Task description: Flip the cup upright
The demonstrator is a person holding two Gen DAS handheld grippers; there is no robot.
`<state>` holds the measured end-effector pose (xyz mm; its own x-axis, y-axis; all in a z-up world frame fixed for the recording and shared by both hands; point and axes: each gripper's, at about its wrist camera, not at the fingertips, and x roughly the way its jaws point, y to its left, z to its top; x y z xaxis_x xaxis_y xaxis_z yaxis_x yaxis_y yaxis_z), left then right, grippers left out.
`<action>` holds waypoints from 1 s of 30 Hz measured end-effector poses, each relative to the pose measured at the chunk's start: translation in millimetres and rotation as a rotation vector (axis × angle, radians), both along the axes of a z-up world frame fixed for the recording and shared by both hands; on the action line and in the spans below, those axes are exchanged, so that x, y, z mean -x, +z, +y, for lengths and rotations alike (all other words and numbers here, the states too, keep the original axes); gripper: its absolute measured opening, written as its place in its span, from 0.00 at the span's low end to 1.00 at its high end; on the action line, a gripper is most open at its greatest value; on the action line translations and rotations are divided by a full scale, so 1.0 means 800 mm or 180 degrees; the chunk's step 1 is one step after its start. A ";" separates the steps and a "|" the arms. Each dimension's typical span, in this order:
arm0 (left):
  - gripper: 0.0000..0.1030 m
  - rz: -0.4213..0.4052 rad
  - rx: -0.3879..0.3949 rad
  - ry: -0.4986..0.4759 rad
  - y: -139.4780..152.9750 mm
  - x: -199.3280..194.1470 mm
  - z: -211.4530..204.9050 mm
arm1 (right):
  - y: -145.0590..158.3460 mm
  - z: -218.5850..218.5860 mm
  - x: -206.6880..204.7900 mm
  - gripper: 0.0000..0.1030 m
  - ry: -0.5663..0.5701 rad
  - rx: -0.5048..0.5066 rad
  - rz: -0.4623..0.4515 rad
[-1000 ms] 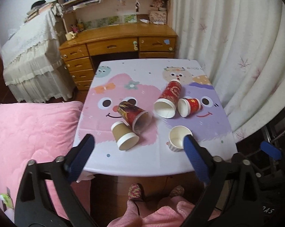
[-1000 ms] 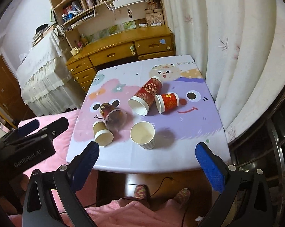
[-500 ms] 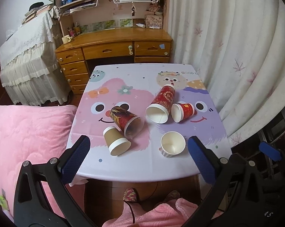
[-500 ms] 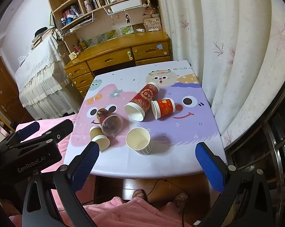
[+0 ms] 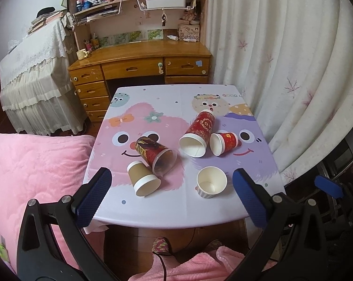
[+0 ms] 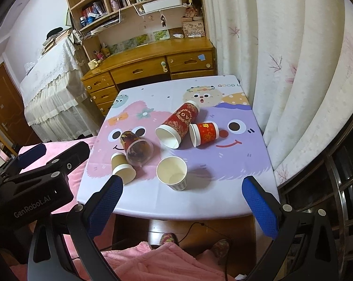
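Grippers both held back off the table's near edge, left gripper [image 5: 171,196] and right gripper [image 6: 182,205] spread wide and empty, likely surveying: checked cup [image 6: 172,173] upright just ahead, four cups beyond it lying tipped, brown cup [image 5: 143,181] nearest the left one.

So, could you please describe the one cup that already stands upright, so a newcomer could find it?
Start at the cartoon-print tablecloth and look to its near edge. There, on the purple part, sits a small white paper cup. It alone has its mouth facing up; the other cups lie on their sides.
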<state>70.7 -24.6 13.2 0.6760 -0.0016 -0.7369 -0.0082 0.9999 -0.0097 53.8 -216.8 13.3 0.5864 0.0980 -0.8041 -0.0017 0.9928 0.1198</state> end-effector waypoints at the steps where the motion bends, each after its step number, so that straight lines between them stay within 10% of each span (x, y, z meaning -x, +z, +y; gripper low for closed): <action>1: 0.99 -0.0002 -0.0001 0.0003 0.001 0.001 0.001 | 0.000 0.000 0.000 1.00 -0.0001 0.0000 -0.0002; 30: 0.99 0.0044 0.0005 -0.0021 0.002 0.003 0.010 | -0.021 -0.003 -0.009 1.00 -0.0137 -0.0128 0.0163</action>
